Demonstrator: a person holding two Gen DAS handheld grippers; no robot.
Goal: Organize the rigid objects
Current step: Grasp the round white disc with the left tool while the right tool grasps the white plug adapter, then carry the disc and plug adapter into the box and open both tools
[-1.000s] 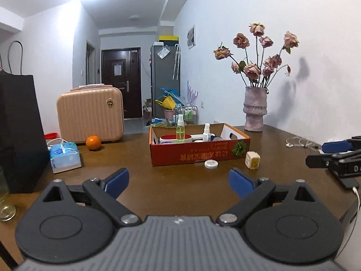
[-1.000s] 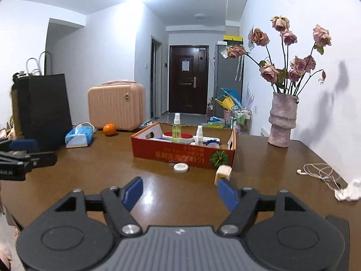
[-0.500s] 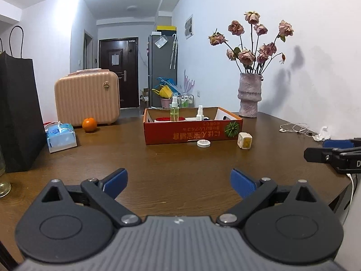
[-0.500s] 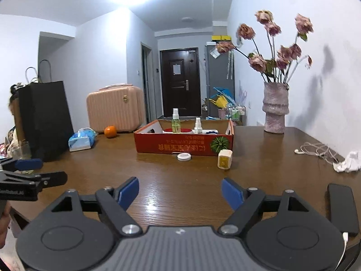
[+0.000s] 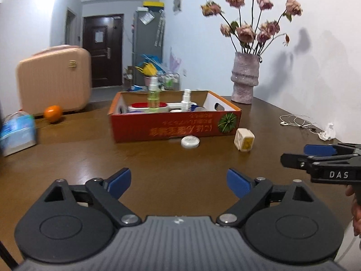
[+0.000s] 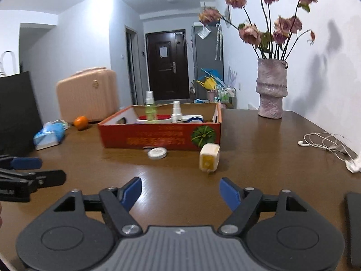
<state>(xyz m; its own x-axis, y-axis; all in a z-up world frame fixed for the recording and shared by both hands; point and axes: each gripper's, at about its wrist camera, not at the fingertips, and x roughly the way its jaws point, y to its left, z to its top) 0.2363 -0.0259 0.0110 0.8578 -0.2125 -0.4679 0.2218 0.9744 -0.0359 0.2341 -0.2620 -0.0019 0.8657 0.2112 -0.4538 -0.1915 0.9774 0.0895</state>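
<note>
Both empty, jaws wide though just narrowing. Right gripper (image 6: pixel 180 194) onto cube (image 6: pixel 209 157), left gripper (image 5: pixel 179 181) onto lid (image 5: pixel 190 141), then into box (image 6: pixel 161 136).

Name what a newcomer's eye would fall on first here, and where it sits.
The red box at mid-table, with spray bottles standing in it. Just in front of it lie a white lid and a small cube. A vase of dried roses stands by the right wall.
</note>
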